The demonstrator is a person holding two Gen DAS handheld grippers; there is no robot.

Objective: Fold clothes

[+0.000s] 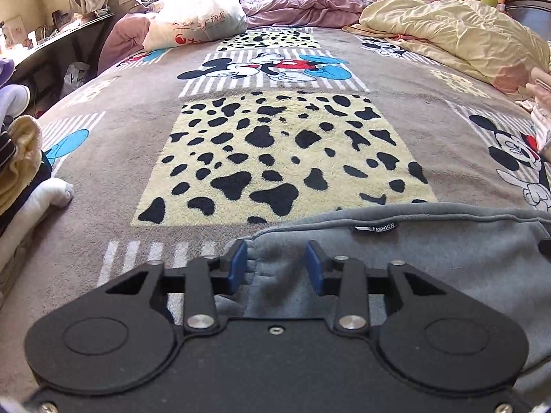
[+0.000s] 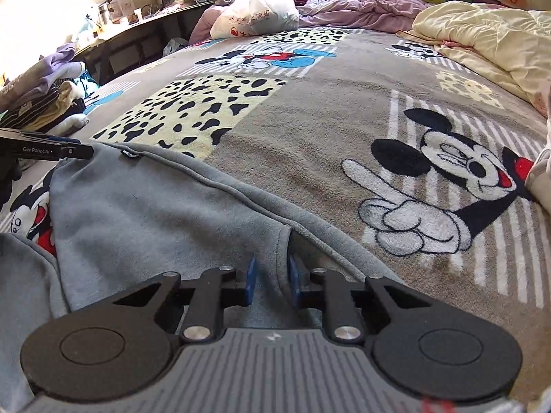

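A grey fleece garment (image 1: pixel 430 261) with a small "FASHION" label (image 1: pixel 375 229) lies flat on the Mickey Mouse blanket (image 1: pixel 282 151). My left gripper (image 1: pixel 277 266) is open over its left corner, with fabric between the blue pads and not pinched. In the right wrist view the same garment (image 2: pixel 155 213) spreads to the left. My right gripper (image 2: pixel 272 280) stands open with a narrow gap over a seam at the garment's right edge. The left gripper (image 2: pixel 69 149) shows at the garment's far left corner.
A pile of folded clothes (image 1: pixel 17 172) sits at the bed's left edge. A white plastic bag (image 1: pixel 196 10), a purple quilt (image 1: pixel 303 3) and a cream quilt (image 1: pixel 458 31) lie at the head. A cluttered desk (image 2: pixel 137 20) stands left of the bed.
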